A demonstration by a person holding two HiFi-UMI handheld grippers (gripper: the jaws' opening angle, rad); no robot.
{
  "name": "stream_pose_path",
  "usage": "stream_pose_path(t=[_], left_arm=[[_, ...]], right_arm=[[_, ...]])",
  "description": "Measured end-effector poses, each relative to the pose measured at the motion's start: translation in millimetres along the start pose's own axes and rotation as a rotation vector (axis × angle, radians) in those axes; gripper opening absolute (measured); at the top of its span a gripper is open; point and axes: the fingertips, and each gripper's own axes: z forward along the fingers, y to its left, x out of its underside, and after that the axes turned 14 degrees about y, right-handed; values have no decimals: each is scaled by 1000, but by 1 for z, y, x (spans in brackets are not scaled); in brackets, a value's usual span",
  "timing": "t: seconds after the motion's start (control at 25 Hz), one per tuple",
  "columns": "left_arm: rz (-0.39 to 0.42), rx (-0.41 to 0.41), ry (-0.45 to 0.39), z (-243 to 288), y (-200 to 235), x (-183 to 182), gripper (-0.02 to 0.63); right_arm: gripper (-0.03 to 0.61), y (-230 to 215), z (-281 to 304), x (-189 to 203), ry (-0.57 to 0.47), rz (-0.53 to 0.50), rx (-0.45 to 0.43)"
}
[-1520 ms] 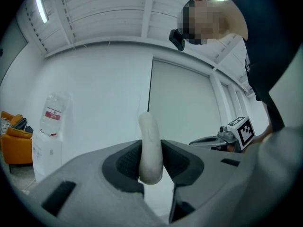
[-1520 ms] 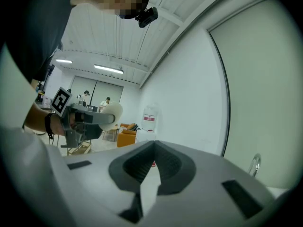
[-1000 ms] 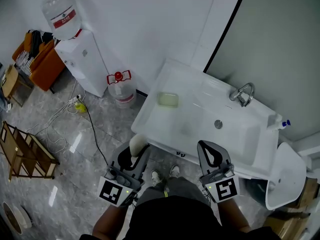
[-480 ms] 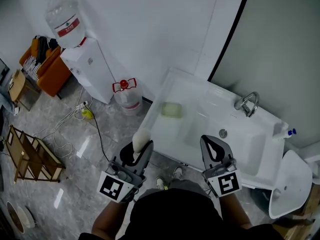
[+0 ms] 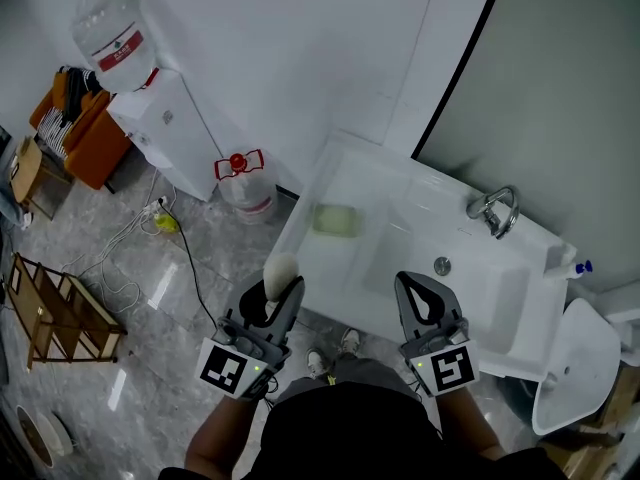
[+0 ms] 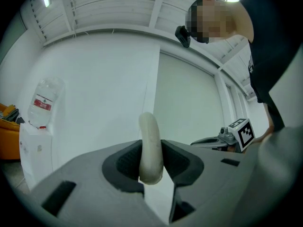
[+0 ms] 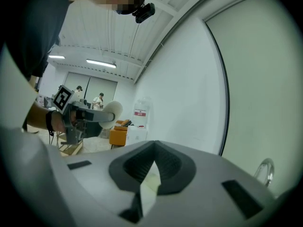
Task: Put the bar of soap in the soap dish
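Two grippers point level toward the sink [image 5: 482, 290] — left gripper [image 5: 273, 294] clamps the bar of soap [image 6: 150, 148] upright, right gripper [image 5: 424, 290] pinched together, empty.

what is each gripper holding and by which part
The left gripper clamps the bar of soap by its lower end, jaws on its two broad faces. The right gripper is shut and empty.
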Motion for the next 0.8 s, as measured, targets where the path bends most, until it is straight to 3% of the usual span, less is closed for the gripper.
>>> stream_pose_path(t=[0.32,0.8], left_arm=[[-85,28,-18,38,14,15,120],[-72,30,108,113,35,55,120]], right_arm=[[12,-13,4,2,-7,-3,0],[12,-43,7,27,36,34,0]])
